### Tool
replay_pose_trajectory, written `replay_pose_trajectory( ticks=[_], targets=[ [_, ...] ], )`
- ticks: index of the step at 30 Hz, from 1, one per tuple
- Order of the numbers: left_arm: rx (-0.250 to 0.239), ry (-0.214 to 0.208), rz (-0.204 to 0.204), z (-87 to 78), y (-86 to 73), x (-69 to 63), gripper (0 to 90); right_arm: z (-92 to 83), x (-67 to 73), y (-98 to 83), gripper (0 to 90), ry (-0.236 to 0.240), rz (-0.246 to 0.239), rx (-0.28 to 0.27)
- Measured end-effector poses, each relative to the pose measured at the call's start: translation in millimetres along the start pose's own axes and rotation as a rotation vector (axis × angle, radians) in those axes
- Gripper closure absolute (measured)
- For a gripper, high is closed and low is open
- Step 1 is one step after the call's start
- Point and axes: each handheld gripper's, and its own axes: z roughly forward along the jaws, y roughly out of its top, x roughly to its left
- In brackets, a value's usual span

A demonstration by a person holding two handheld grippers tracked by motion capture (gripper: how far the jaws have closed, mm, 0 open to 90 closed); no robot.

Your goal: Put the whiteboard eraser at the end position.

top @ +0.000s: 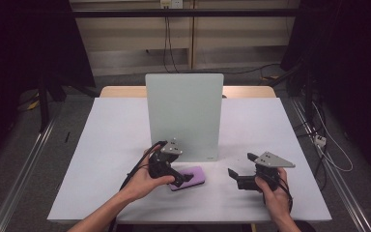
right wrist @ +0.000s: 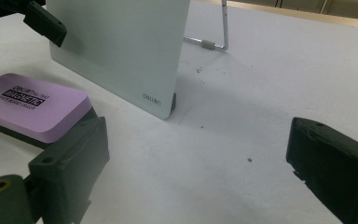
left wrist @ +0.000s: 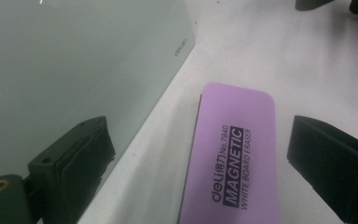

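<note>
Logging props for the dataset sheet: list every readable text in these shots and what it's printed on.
"deli" then "No.7840": on the purple eraser, top face; small characters after "deli" too small to read.
"MAGNETIC": same eraser, white letters in a dark box.
"WHITE BOARD ERASER": same eraser, under that box.
"deli": lower corner of the standing board, followed by characters too small to read.

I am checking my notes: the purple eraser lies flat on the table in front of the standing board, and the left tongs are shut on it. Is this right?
Not quite. The left tongs are open: in the left gripper view the jaws stand apart on both sides of the purple eraser without pressing it. The rest is right.
</note>
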Motion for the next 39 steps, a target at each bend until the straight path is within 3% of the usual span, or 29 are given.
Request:
replay_pose_trajectory(
  ticks=[4, 6, 10, 17, 24, 28, 30, 35, 39],
  targets=[
    [-0.048, 0.028, -0.034, -8.2, 1.0, 4.4, 5.9, 0.3, 0.0, 0.0, 6.1, 0.0, 0.0, 0.0],
    [-0.056, 0.063, -0.044, -11.8, 1.0, 6.4, 5.6, 0.4, 0.3, 0.1, 6.2, -0.001, 0.0, 0.002],
    [-0.076, 0.098, -0.045, -17.2, 0.2, 8.4, 5.6, 1.0, 0.7, 0.2, 6.2, 0.0, 0.003, 0.004],
    [-0.102, 0.156, -0.087, -34.2, -6.1, 16.2, 5.3, 0.6, 1.1, 0.0, 6.2, -0.001, 0.004, 0.006],
    [-0.12, 0.192, -0.098, -46.6, -18.1, 21.7, 5.7, 1.1, 1.2, 0.1, 6.2, -0.001, 0.001, 0.004],
    [-0.161, 0.16, -0.135, -53.5, -25.1, 24.9, 5.6, 1.4, 1.5, 0.1, 6.2, 0.001, 0.0, 0.004],
    [-0.17, 0.209, -0.121, -59.0, -29.2, 25.6, 5.4, 1.3, 1.9, 0.0, 6.2, 0.0, 0.0, 0.007],
    [-0.191, 0.255, -0.126, -69.7, -37.0, 27.1, 5.4, 1.7, 1.9, 0.1, 6.2, 0.001, 0.001, 0.009],
    [-0.195, 0.267, -0.165, -78.3, -45.4, 30.7, 5.4, 2.2, 2.1, 0.1, 6.2, 0.002, 0.001, 0.011]
  ],
)
